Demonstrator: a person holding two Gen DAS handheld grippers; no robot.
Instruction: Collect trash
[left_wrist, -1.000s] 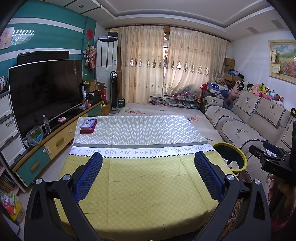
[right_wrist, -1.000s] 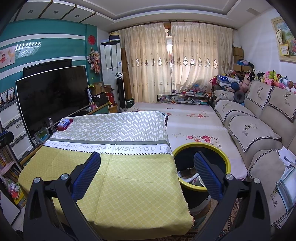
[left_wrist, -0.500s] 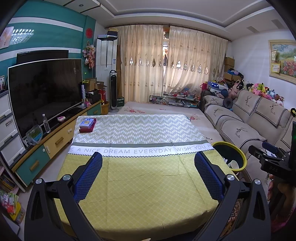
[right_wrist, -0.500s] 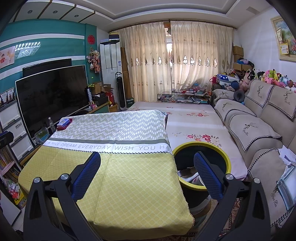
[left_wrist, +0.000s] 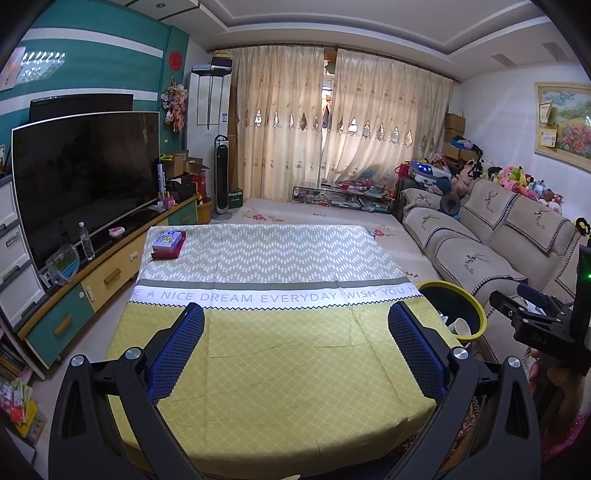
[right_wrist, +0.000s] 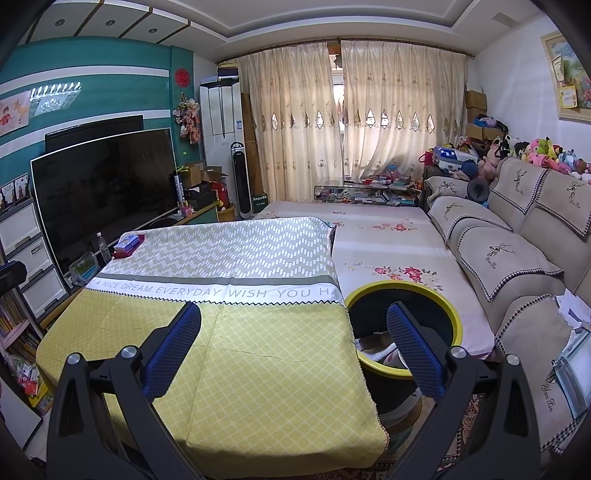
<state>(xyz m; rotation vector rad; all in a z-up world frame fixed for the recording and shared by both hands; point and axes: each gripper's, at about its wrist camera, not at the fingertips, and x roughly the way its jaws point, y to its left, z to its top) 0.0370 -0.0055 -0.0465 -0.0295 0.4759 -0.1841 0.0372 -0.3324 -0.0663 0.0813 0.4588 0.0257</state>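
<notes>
Nothing much moves: both claws, left claw (left_wrist: 295, 332) and right claw (right_wrist: 293, 332), stay wide apart and empty. Trash sits in the bin (right_wrist: 436, 295); the tabletop (left_wrist: 280, 354) shows none.

Home living room — big television (left_wrist: 85, 177), sofa (left_wrist: 480, 236) with plush toys (left_wrist: 524, 181), curtained window (left_wrist: 332, 129), clothed table (left_wrist: 266, 332)

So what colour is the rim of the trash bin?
Yellow, around a black inside. The trash bin shows best in the right wrist view.
</notes>
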